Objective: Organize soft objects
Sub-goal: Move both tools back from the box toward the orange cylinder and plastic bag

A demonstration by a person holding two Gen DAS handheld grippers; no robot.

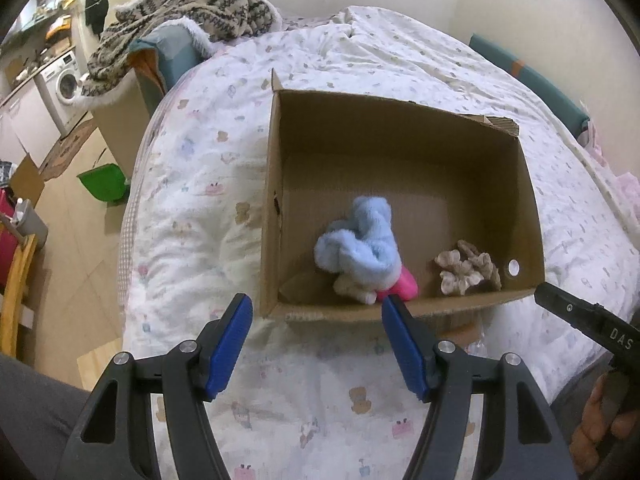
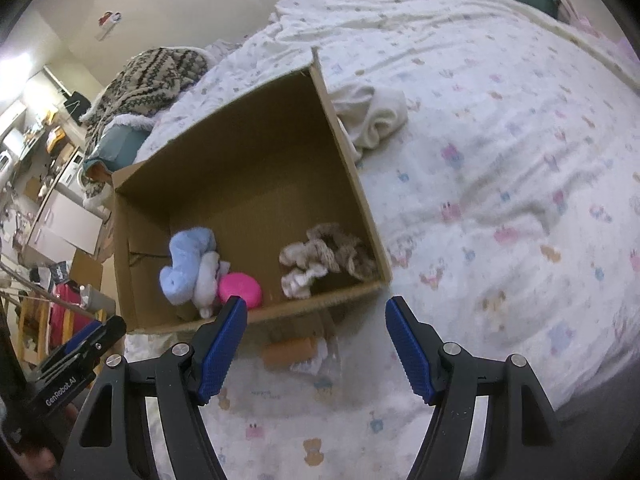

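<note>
I have both claws hovering over the bed [image 1: 192,184], just short of the near wall of the cardboard box [image 1: 400,128]. My left claw [image 1: 316,312] stands with its blue pads apart and nothing between them; the bed's printed cover shows through the gap. My right claw [image 2: 316,312] is likewise spread wide and empty, and its right pad sits over bare bedding beyond the box's near right corner.

Inside the box, toward the near side, I see a light blue fluffy cloth [image 1: 360,236] bunched up, touching a small pale cloth [image 1: 354,288] and a bright pink object [image 1: 400,290] tucked beside them. Well to the right of that cluster, against the right wall of the box, lies a beige scrunchie-like bundle [image 1: 466,268]. The far half of the box floor is bare cardboard.

From the right wrist view, a cream towel [image 2: 372,116] lies crumpled on the bed, touching the outside of the box's right wall near its far corner. Just in front of the box, on the bed, there is an orange item in clear wrapping [image 2: 296,350]; I cannot tell what it is.

A patterned knit blanket [image 1: 180,12] is heaped at the far left end of the bed.
</note>
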